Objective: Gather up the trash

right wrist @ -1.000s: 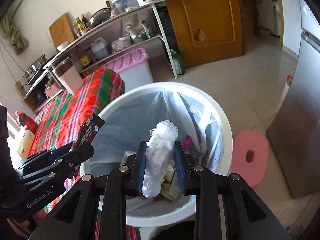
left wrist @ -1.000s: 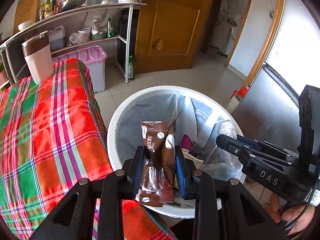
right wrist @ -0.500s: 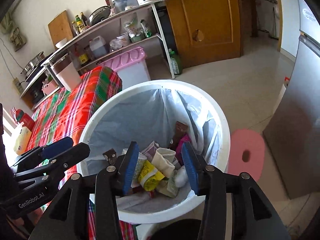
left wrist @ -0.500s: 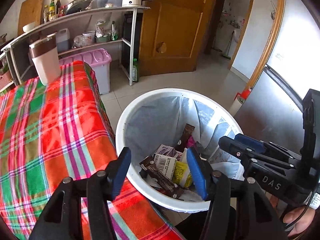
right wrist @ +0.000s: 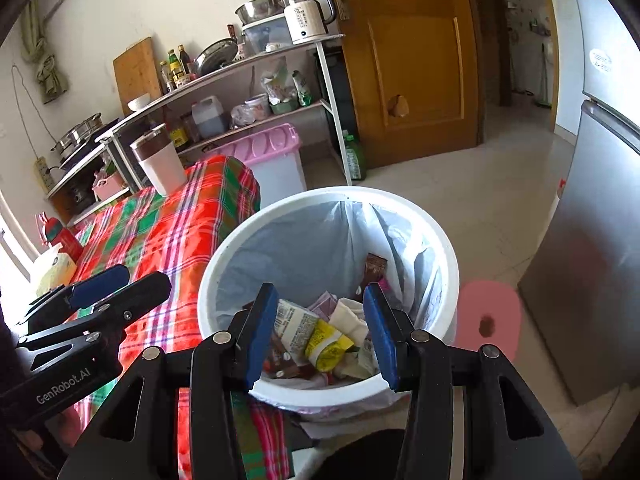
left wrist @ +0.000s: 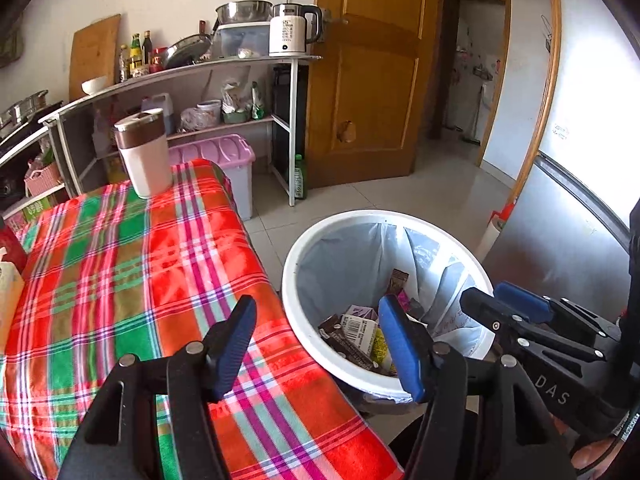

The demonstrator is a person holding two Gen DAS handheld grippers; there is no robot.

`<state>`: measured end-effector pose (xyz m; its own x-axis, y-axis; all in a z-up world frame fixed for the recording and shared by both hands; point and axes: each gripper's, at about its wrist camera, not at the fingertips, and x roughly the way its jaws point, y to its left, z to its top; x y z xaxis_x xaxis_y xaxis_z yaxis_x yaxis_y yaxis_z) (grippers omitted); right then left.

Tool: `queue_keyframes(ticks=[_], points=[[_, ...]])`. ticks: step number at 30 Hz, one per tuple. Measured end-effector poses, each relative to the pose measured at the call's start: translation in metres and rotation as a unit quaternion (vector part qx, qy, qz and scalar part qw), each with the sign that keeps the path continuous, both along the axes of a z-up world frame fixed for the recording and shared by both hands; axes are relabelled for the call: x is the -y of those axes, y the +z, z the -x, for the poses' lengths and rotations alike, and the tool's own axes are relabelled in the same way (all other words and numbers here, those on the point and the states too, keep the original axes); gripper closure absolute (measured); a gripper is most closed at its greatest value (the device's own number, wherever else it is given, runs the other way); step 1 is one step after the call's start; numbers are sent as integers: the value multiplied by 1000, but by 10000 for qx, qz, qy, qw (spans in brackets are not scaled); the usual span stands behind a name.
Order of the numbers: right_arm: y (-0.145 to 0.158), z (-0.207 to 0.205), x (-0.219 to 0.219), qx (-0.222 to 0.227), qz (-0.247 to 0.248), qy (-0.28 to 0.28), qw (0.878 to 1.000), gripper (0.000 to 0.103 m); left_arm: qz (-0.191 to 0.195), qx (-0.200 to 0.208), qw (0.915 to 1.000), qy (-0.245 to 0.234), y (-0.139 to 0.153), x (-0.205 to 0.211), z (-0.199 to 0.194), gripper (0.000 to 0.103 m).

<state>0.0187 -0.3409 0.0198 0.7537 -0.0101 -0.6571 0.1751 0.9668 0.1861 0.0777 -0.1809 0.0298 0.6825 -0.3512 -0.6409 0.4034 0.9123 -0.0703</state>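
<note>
A white trash bin (left wrist: 304, 248) with a grey liner stands on the floor beside the table; it also shows in the right wrist view (right wrist: 448, 240). Several wrappers and cartons (left wrist: 356, 330) lie inside it, including a brown wrapper (left wrist: 344, 342) and a yellow packet (right wrist: 326, 346). My left gripper (left wrist: 320, 344) is open and empty, over the table edge and the bin's near rim. My right gripper (right wrist: 320, 330) is open and empty above the bin's near rim. Each gripper shows in the other's view, the left (right wrist: 116, 284) and the right (left wrist: 500, 306).
A plaid cloth covers the table (left wrist: 120, 272), with a brown-and-white tumbler (left wrist: 142, 158) at its far end. A pink-lidded box (left wrist: 224, 156), metal shelves (left wrist: 240, 64), a wooden door (left wrist: 368, 80), a steel fridge (right wrist: 592, 264) and a pink stool (right wrist: 490, 320) surround the bin.
Both grippers opened and dropped their loads into the bin: the left its brown wrapper, the right its clear plastic bag. Both have since pulled back and up from the bin.
</note>
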Motion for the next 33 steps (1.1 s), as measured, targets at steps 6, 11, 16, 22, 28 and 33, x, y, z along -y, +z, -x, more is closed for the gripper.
queue_keyframes(ticks=[6,11,16,22,28,33], points=[[7,13,-11,163,128,-50,9998,57,23,128,9999,79,3,-7,11,37],[11,20,-16,251,137,-49,9996,57,38,170,9998,137,4,-10,16,37],[12,22,-19,276,184,-65,9994,57,-41,228,9996,159,5,-9,22,37],[12,24,-20,294,189,-85,9994,57,-25,222,9997,135,5,-8,25,37],[13,25,-20,301,186,-108,9993,57,-9,225,9996,177,6,-10,27,37],[13,26,-20,309,189,-131,9993,57,-2,202,9997,159,6,-9,27,37]])
